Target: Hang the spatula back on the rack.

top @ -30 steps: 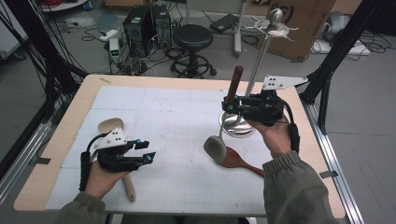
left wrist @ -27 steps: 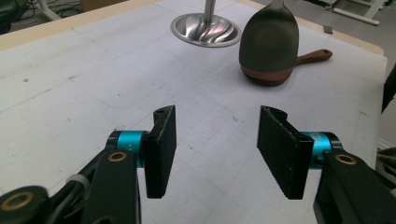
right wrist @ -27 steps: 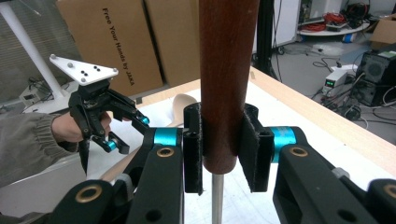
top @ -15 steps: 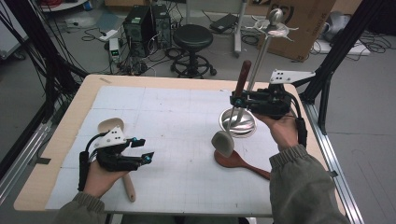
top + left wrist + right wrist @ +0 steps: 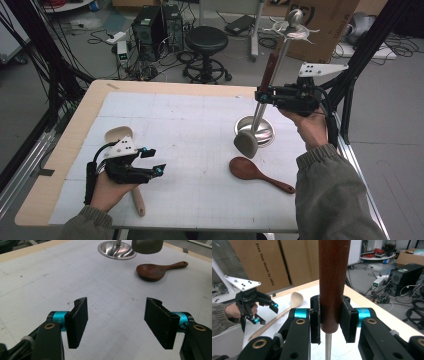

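- Your left gripper (image 5: 156,161) sits low at the lower left of the high view, jaws spread wide with nothing between them; the pale wooden spoon (image 5: 119,134) lies right beside it, untouched.
- Centre frame, the dark wooden spoon (image 5: 245,167) lies flat on the mat, also waiting.
- Right of centre, your right gripper (image 5: 261,96) is clamped on the brown handle of the ladle (image 5: 246,143), lifted clear, grey head dangling just in front of the chrome stand (image 5: 270,132).
- My read: one utensil is on its way to the stand's top hooks, nothing hung yet, two spoons left.
- Surface: a white gridded mat (image 5: 190,125) on a wooden table.
- Room beyond: computer towers (image 5: 150,22) upper left, a black stool (image 5: 206,37), a cardboard box (image 5: 325,20) upper right.
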`<state>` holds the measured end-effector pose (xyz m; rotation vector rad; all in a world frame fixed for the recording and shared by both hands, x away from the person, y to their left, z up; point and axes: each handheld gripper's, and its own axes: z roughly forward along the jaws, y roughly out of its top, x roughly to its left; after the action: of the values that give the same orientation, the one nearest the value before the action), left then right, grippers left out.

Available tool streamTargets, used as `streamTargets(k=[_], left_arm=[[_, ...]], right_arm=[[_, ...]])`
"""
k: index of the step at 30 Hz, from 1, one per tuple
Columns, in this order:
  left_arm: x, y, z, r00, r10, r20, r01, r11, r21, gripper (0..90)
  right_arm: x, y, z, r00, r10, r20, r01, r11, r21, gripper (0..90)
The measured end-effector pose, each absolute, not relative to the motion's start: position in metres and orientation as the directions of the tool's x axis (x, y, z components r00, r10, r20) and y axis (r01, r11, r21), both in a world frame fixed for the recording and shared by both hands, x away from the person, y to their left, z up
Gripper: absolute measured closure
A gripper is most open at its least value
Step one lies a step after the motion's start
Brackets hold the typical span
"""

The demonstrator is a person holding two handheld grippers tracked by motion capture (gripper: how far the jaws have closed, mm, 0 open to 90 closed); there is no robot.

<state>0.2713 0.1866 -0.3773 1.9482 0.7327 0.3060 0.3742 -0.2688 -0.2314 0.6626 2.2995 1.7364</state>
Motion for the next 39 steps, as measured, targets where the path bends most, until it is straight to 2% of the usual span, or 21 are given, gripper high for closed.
streamTargets(k=[17, 39], left_arm=[[0.271, 0.186, -0.377, 0.782, 0.615, -0.101, 0.365, -0.321, 0.874, 35.5], [0.271, 0.187, -0.377, 0.785, 0.61, -0.108, 0.365, -0.316, 0.876, 35.6]], right_arm=[[0.391, -0.276, -0.204, -0.88, 0.465, 0.098, 0.217, 0.209, 0.953, 73.1], [0.406, -0.275, -0.208, -0.874, 0.471, 0.119, 0.238, 0.202, 0.95, 73.0]])
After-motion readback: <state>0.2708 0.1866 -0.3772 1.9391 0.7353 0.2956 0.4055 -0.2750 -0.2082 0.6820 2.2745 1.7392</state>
